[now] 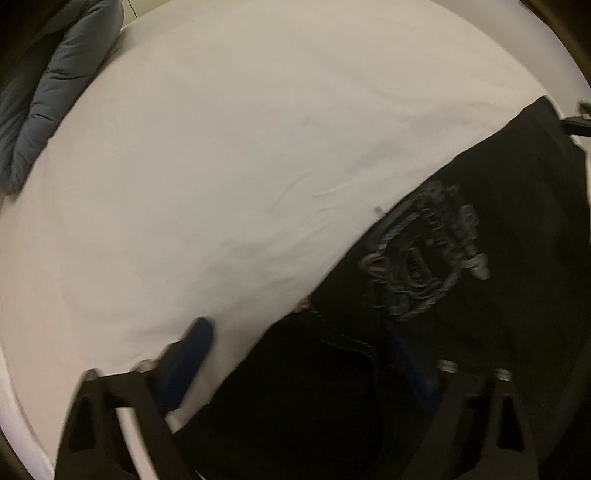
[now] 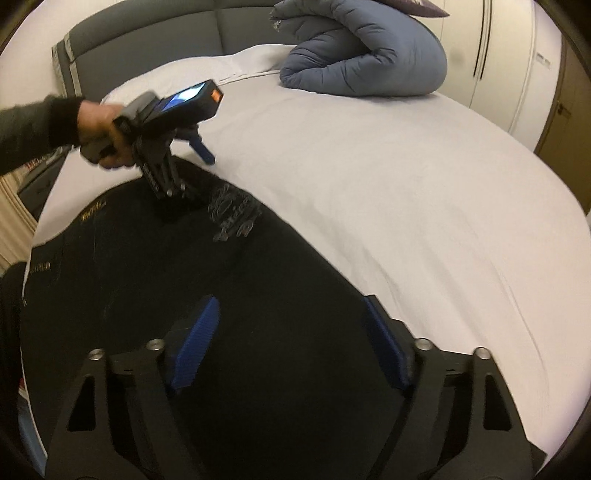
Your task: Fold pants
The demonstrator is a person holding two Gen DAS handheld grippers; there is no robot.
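Black pants [image 1: 461,314] with a grey embroidered emblem [image 1: 424,251] lie spread on the white bed sheet [image 1: 221,147]. In the right wrist view the pants [image 2: 147,277] fill the lower left, emblem [image 2: 234,214] near their far edge. My left gripper [image 1: 295,332] is open, one blue finger over the sheet, the other over the pants edge. It also shows in the right wrist view [image 2: 192,162], held by a hand at the pants' far edge. My right gripper [image 2: 291,314] is open and empty, low over the pants near their right edge.
A rolled blue-grey duvet [image 2: 365,59] lies at the head of the bed, also seen in the left wrist view [image 1: 48,85]. A grey headboard [image 2: 147,33] stands behind it. White wardrobe doors [image 2: 517,74] stand at the right.
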